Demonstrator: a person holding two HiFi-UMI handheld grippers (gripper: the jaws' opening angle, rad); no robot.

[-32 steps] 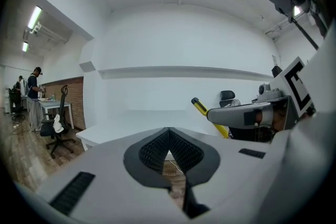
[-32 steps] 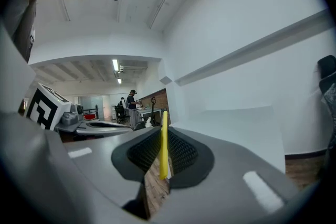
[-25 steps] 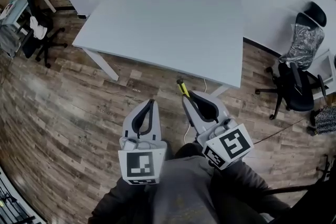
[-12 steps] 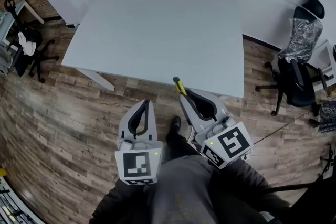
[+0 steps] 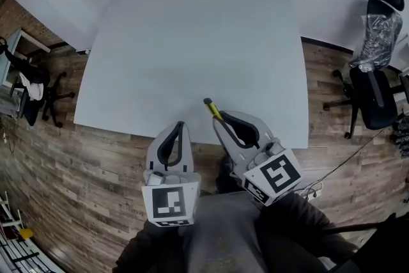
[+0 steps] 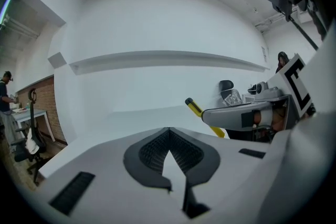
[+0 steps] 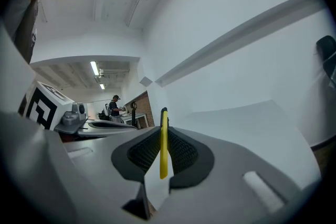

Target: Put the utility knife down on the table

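Observation:
A slim yellow utility knife (image 5: 213,109) with a dark tip sticks out forward from my right gripper (image 5: 220,119), whose jaws are shut on it over the near edge of the white table (image 5: 192,35). In the right gripper view the knife (image 7: 164,144) stands on edge between the ribbed pads. From the left gripper view the knife (image 6: 202,115) shows at the right, poking out of the other gripper. My left gripper (image 5: 179,129) is shut with nothing in it, just left of the right one at the table's near edge.
A black office chair (image 5: 370,83) with a silvery bundle stands at the right on the wood floor. Another chair and a small desk (image 5: 22,83) stand at the far left. A person (image 7: 114,105) stands far off by a brick wall. A cable (image 5: 332,166) runs along the floor at the right.
The view has moved forward: both grippers, earlier over the wood floor short of the table, now reach its near edge. The knife stays held in the right gripper.

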